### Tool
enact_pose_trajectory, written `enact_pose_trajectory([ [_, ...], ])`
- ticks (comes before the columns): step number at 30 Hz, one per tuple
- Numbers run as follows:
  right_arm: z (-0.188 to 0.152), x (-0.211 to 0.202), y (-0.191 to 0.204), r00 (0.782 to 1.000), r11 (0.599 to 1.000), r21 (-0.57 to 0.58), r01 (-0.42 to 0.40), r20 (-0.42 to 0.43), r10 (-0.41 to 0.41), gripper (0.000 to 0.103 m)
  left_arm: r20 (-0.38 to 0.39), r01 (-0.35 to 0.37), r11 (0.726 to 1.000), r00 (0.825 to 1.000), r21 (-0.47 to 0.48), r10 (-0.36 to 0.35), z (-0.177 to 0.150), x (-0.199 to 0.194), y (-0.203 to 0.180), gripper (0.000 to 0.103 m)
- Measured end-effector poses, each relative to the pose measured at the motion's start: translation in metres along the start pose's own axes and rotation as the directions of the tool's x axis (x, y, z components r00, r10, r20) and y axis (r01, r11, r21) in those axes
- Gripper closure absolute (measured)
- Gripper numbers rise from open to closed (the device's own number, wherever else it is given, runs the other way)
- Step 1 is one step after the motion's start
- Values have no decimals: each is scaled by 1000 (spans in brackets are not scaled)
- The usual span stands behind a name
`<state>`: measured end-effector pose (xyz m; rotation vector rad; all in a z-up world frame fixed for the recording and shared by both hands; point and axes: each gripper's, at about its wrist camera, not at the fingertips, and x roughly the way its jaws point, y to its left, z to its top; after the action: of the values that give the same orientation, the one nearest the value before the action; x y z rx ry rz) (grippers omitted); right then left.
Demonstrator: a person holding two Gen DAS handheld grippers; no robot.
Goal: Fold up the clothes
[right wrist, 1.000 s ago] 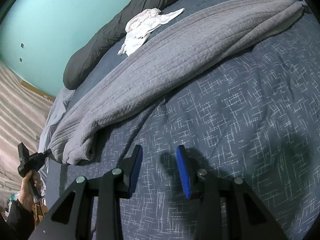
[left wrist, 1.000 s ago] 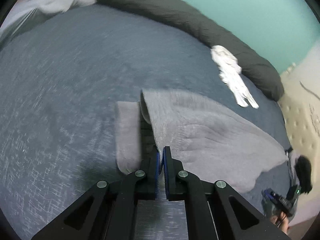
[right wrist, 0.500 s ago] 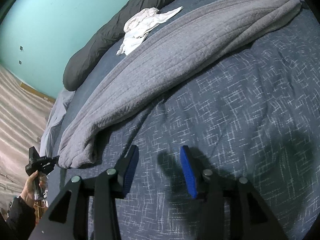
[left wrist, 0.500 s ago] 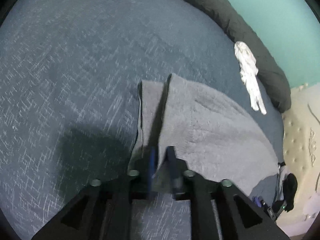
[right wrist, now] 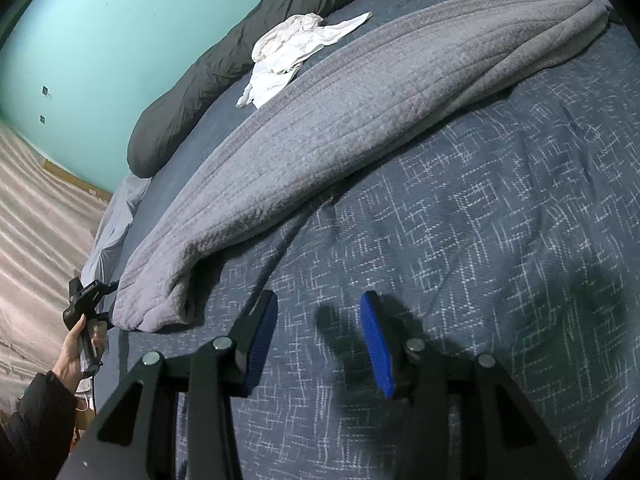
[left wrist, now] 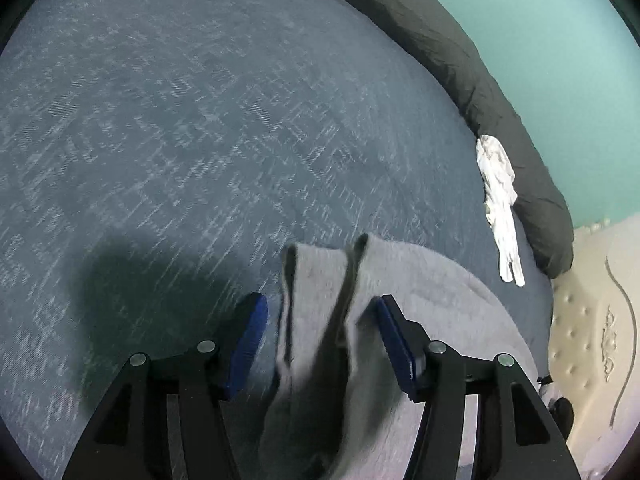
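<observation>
Left gripper [left wrist: 318,334] hangs over a bed, blue-padded fingers [left wrist: 250,336] spread wide, w/ a folded corner of a gray fleece garment [left wrist: 420,320] lying between them, not pinched. The corner reads blurred; two stacked edges show at 12 o'clock of the gap, and the rest of the garment spreads toward 3–4 o'clock over the dark blue bedspread [left wrist: 180,140] w/ its white crosshatch print.

From the right wrist cam, the right gripper [right wrist: 318,338] sits low over bare bedspread, fingers [right wrist: 376,344] wide apart and holding nothing. The garment runs as a long ribbed band from 9 o'clock up to 1 o'clock, doubled over on itself, its near end bunched just beside the bed's edge. At 9 o'clock, a person's hand [right wrist: 78,350] in a dark sleeve grips a black handle next to that end.

A crumpled white cloth [right wrist: 292,58] lies at 11–12 o'clock, touching both the garment's far edge and a long dark gray bolster [right wrist: 208,80] along the teal wall [right wrist: 120,20]. A cream tufted headboard [left wrist: 592,320] shows at 3 o'clock in the left view.
</observation>
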<state>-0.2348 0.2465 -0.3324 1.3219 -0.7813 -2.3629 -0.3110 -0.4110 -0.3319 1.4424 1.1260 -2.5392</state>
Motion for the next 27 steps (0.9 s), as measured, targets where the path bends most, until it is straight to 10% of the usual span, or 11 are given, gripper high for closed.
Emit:
enact_pose_trajectory([
  [3,-1,2,-1,1000,1000,0,4,-4,-4,59,-1,-7,1000,1000,18,7,4,8,-5,45],
  [10,-2,3,0,1000,1000,-4,3,-6,-3,59,20,-58,992,998,112,56,12,8,-28,95],
  [27,-1,4,-5,1000,1000,-7,10,-13,-10,59,57,-151,975,988,163,143,49,2,-42,95],
])
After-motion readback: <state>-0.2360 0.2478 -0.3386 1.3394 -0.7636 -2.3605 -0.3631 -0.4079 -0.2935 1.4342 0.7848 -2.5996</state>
